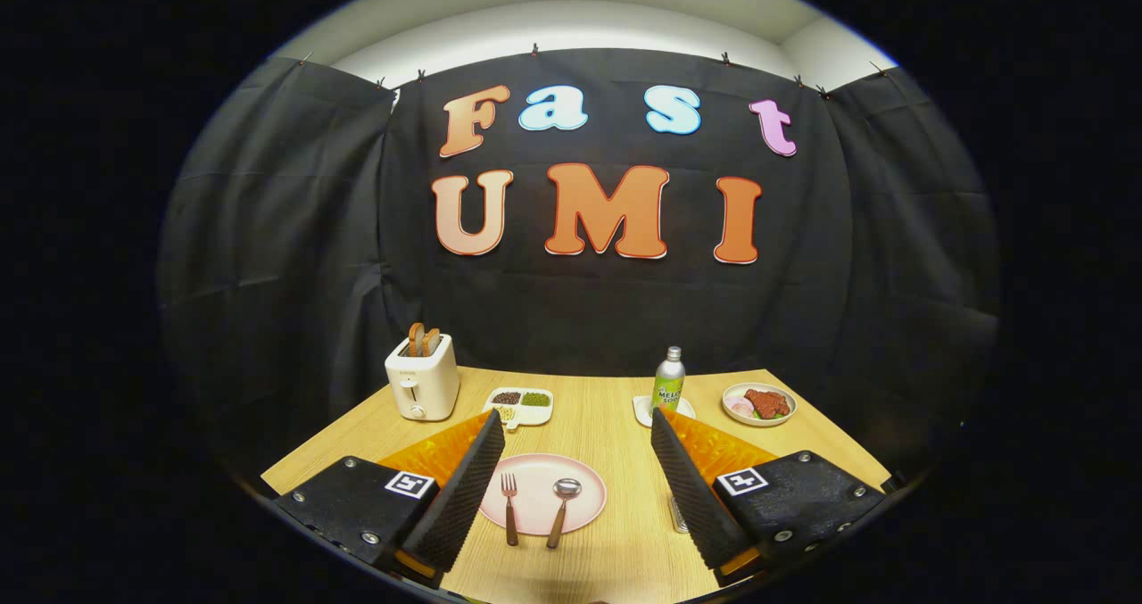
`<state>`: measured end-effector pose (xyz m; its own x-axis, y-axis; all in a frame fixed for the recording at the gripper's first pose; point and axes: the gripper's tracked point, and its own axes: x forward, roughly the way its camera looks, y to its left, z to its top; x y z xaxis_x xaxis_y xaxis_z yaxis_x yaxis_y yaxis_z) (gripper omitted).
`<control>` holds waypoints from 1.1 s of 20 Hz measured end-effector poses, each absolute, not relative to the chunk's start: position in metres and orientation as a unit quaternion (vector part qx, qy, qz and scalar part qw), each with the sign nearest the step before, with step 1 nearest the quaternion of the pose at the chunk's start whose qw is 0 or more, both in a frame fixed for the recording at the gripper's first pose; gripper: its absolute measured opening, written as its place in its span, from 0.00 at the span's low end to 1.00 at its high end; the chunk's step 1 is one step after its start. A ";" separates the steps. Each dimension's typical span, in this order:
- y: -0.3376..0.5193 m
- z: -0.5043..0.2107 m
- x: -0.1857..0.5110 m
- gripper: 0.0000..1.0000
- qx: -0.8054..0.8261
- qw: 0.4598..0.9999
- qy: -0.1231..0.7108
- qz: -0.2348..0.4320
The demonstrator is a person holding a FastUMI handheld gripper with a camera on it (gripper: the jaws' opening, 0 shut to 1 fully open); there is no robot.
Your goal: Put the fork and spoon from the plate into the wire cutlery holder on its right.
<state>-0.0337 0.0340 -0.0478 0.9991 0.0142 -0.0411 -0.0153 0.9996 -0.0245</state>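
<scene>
Fork, steel w/ brown handle (509, 508), and matching spoon (562, 510) lie on round pink plate (584, 497), between wide-open, empty jaws. Risk: wire cutlery holder (678, 513) sits half hidden behind right finger, so drop may miss.

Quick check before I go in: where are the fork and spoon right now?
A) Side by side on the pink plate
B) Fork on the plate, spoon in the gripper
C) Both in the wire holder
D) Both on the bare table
A: the fork and spoon lie side by side on the pink plate, handles over its near rim, between the fingers of the open, empty gripper.
</scene>
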 end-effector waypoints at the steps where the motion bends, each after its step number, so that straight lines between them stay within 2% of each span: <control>1: 0.037 -0.057 -0.029 0.99 -0.012 0.999 0.030 0.008; 12: 0.059 -0.196 0.039 0.99 -0.027 0.987 0.159 0.021; 15: 0.055 -0.228 0.055 0.96 -0.032 0.980 0.196 0.013; 16: 0.054 -0.237 0.061 0.90 -0.034 0.978 0.206 0.010; 21: 0.051 -0.277 0.080 0.70 -0.042 0.966 0.256 0.004; 22: 0.051 -0.282 0.082 0.60 -0.042 0.963 0.265 0.004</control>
<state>0.0823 0.0512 -0.2824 0.8600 -0.0143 -0.5101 -0.0304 0.9964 -0.0791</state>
